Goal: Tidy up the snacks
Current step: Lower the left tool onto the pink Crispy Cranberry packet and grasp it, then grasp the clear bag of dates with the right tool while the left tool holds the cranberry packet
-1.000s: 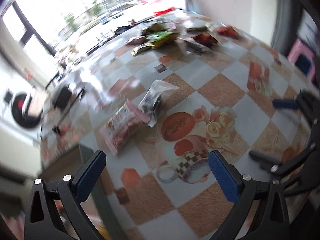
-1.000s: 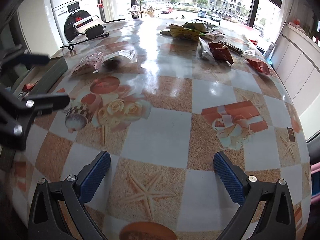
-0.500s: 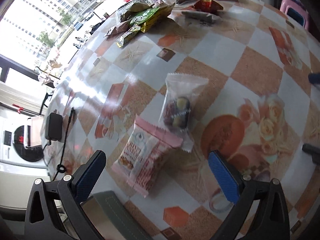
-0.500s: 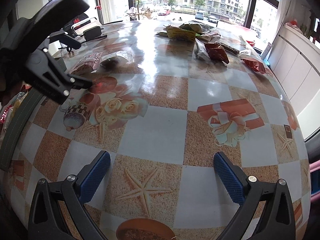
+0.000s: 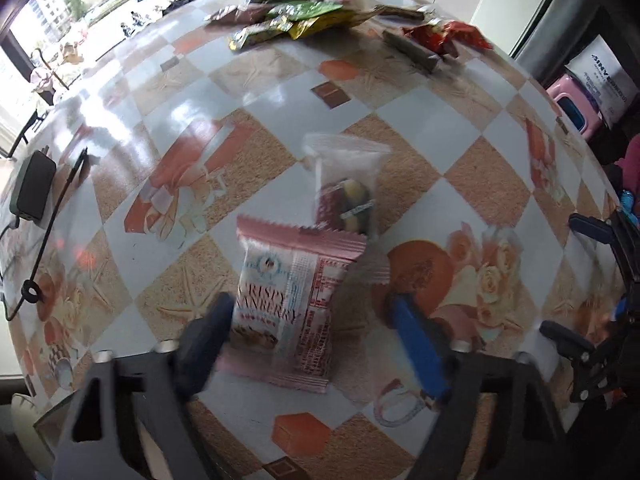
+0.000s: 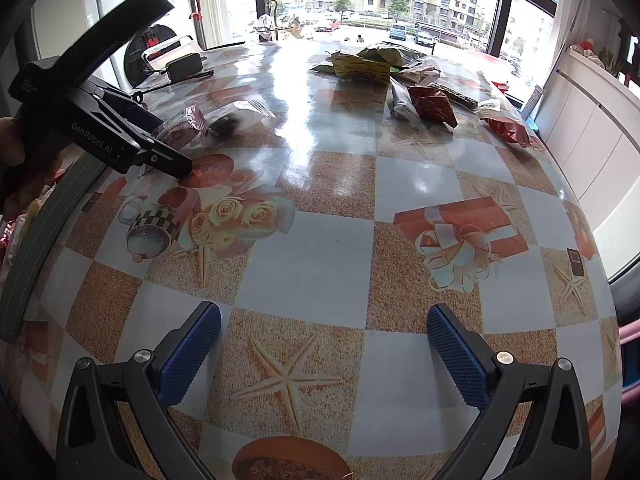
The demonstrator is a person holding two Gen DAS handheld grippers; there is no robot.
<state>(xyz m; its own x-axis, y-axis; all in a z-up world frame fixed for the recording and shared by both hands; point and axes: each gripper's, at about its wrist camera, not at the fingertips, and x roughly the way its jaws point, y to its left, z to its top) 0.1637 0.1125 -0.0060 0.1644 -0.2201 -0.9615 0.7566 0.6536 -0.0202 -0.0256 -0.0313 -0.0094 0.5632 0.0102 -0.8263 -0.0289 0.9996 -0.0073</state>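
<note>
While its blue-padded fingers stand apart on either side of a pink crispy cranberry snack packet (image 5: 294, 308), the left gripper (image 5: 316, 320) hangs low over the patterned counter (image 5: 248, 92), its left finger just beside the packet's edge and its right finger clear of it; whether that left finger touches the wrapper cannot be told through the blur. Just beyond the pink packet, overlapped by its top edge, lies a clear pouch of dark and yellow sweets (image 5: 347, 188). Off to the left on the counter rests a black power adapter (image 5: 32, 190) with its thin cable (image 5: 52, 224). Along the far edge sits a heap of green and yellow snack bags (image 5: 296, 20), with a red snack bag (image 5: 444, 36) to its right. Farther right, the right gripper (image 6: 324, 346) hovers above bare checked oilcloth near the counter's front, its fingers spread wide and holding nothing, well apart from every snack. From its side, a grey strap-like band (image 6: 36, 240) curves along the counter's left rim.
</note>
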